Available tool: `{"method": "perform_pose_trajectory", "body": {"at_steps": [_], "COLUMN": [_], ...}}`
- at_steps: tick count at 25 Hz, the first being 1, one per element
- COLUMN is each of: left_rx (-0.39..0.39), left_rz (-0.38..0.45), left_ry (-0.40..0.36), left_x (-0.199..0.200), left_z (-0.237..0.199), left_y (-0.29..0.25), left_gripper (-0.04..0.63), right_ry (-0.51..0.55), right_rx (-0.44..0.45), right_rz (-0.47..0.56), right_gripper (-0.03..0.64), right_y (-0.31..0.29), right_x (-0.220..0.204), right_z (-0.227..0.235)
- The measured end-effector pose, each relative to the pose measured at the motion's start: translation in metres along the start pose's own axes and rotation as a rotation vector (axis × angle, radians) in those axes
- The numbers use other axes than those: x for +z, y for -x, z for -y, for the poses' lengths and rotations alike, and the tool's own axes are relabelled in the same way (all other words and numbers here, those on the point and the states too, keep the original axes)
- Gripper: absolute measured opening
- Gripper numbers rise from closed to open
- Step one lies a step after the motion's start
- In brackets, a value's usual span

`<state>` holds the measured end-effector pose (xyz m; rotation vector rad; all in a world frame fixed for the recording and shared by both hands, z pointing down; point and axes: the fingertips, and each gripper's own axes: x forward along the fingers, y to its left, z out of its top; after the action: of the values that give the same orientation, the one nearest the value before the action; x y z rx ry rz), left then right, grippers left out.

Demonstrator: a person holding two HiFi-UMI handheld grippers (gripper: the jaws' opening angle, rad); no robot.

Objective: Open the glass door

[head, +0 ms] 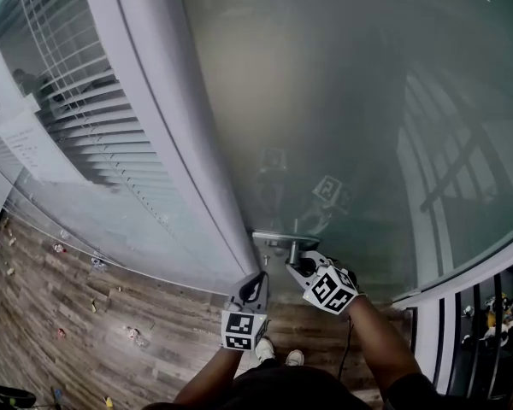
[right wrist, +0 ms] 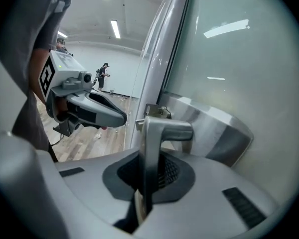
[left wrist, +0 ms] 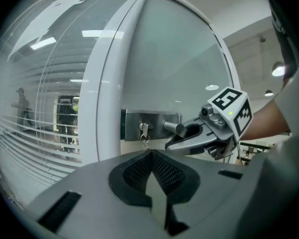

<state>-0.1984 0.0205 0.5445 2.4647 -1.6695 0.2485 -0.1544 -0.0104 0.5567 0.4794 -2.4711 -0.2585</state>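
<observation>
Now the jaws of the right gripper [right wrist: 145, 159] are clamped on the lever handle [right wrist: 170, 130] of the glass door [head: 342, 101], which seems shut against its white frame [head: 181, 143], the jaws of the left gripper [left wrist: 150, 156] rest together and empty nearby, so I think the lever must next be pressed and the door swung.

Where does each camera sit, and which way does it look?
Head view: person's head, steeply down the glass door; left gripper, right gripper, forearms show.
Left gripper view: atop that gripper, facing the lock plate; own shut jaws show.
Right gripper view: atop that gripper; jaws clamp the door handle.
Both gripper views share the handle.
</observation>
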Motion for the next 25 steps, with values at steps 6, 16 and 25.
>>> {"method": "perform_pose_trajectory", "body": {"at_steps": [6,16,25], "left_rx": [0.054,0.129,0.117], "left_rz": [0.016,0.081,0.075], "left_ry": [-0.015,-0.031,-0.001], "left_x": [0.006,0.029,0.047], "left_z": [-0.003,0.011,0.013], "left_y": [-0.008,-0.021,-0.087], "left_gripper": [-0.002,-0.002,-0.002], "right_ry": [-0.007,-0.045,-0.097], "right_rx": [0.013,0.021,-0.017], "right_rz": [-0.004,0.027,0.009], "right_gripper": [0.018,0.020,0.018], "right_y": [-0.016,-0.028,-0.047], "right_x": [0.005,0.001,-0.014], "right_z": [0.024,0.058,0.138]}}
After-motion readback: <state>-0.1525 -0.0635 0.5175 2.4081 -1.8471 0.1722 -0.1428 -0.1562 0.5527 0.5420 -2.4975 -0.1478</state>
